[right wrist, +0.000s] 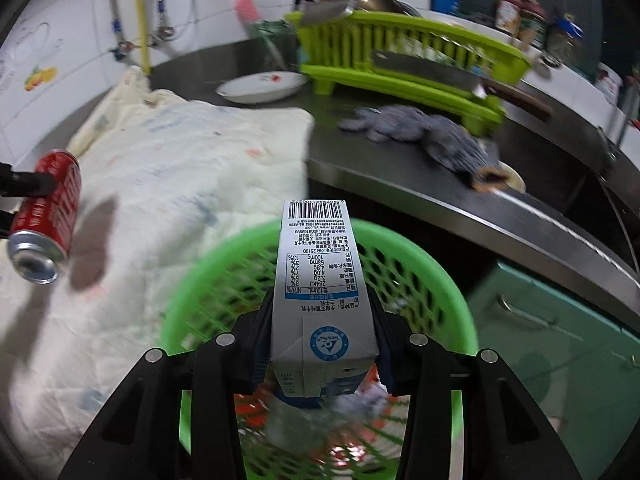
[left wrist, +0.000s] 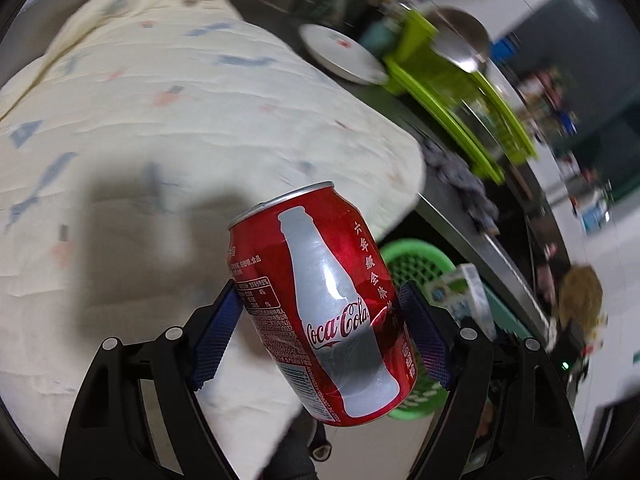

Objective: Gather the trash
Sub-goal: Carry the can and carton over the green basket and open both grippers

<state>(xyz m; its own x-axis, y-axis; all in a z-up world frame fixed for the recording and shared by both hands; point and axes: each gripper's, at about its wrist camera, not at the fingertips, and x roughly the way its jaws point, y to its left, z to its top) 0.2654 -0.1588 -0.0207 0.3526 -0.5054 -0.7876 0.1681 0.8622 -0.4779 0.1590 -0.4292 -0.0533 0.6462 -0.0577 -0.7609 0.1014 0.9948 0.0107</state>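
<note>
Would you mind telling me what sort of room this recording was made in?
Most likely a home kitchen: a steel counter carries a green dish rack with a plate beside it, and water pipes run down the tiled wall.

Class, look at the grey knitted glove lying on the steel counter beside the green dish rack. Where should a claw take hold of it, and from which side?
Grip the grey glove at its ribbed cuff, coming down from above on the counter-edge side. It lies flat and limp on the steel counter. The cuff looks like its thickest, bunched part, and the green dish rack stands close behind it.
</note>
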